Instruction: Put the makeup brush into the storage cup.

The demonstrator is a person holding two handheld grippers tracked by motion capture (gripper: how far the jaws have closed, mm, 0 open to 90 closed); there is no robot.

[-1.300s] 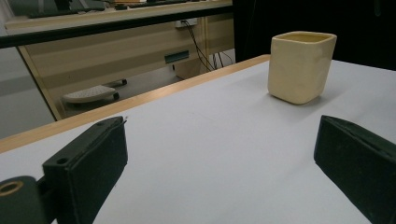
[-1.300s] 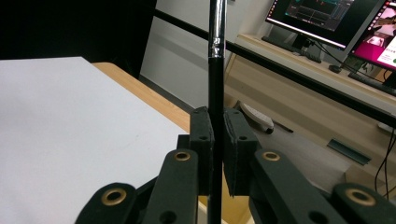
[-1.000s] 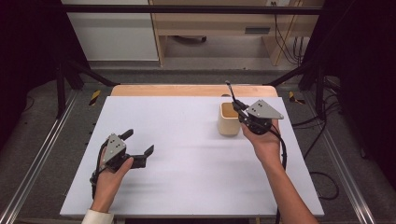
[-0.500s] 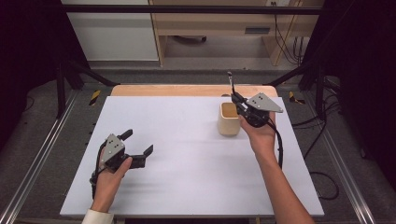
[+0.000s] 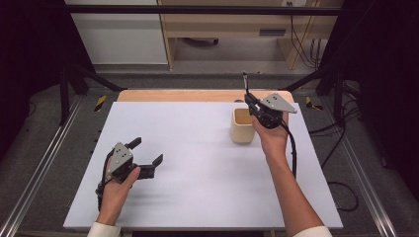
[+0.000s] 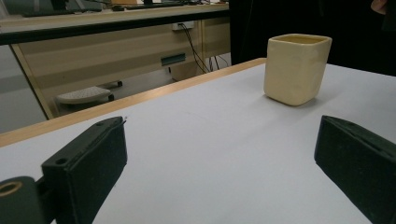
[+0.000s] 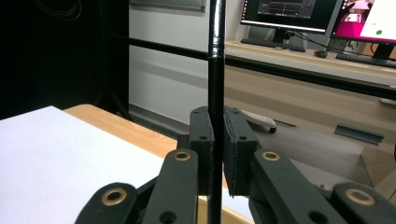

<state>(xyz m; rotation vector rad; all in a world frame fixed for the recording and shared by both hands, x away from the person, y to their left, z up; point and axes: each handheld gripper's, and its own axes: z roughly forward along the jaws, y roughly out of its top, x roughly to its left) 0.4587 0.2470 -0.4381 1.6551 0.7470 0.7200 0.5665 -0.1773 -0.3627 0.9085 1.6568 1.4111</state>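
Pinched thin black rod (image 7: 216,60) upright in right gripper (image 5: 253,102), poised beside cream cup (image 5: 242,126) at far right, likely for insertion; left gripper (image 5: 146,158) rested wide, empty.

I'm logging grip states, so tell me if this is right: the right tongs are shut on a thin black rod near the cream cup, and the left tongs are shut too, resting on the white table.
Not quite. The left tongs are open, their jaws wide apart with nothing between, as the left gripper view shows. The rest holds: the right tongs are shut on the thin black rod near the cream cup, and the left ones rest on the white table.
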